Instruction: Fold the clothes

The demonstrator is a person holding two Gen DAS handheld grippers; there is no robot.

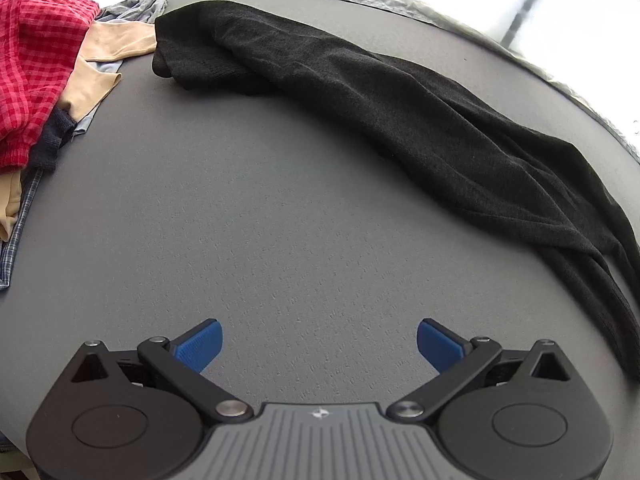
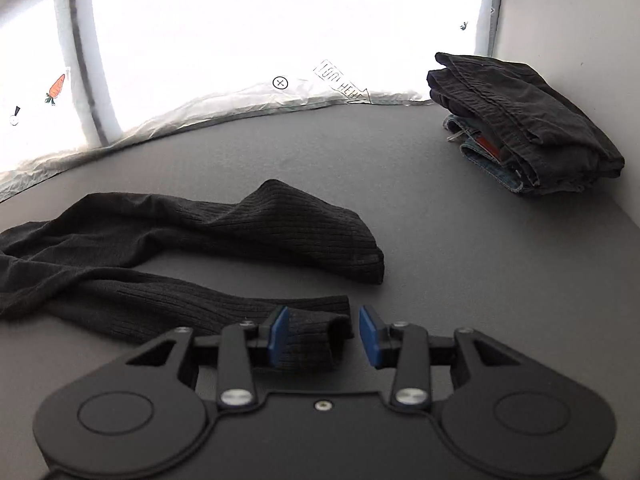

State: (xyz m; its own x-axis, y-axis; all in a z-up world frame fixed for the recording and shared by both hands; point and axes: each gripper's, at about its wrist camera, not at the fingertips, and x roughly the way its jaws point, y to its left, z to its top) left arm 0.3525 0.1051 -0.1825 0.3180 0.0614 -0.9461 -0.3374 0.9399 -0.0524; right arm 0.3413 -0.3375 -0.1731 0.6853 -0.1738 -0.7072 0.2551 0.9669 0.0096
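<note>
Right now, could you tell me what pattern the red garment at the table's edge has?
A red checked pattern, clearest in the left wrist view.

1 black sweater (image 1: 400, 112), 2 clothes piles (image 2: 524, 128)

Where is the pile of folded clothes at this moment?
In the right wrist view, the pile of folded clothes sits at the far right corner of the grey table, against the white wall, beyond the black sweater.
</note>
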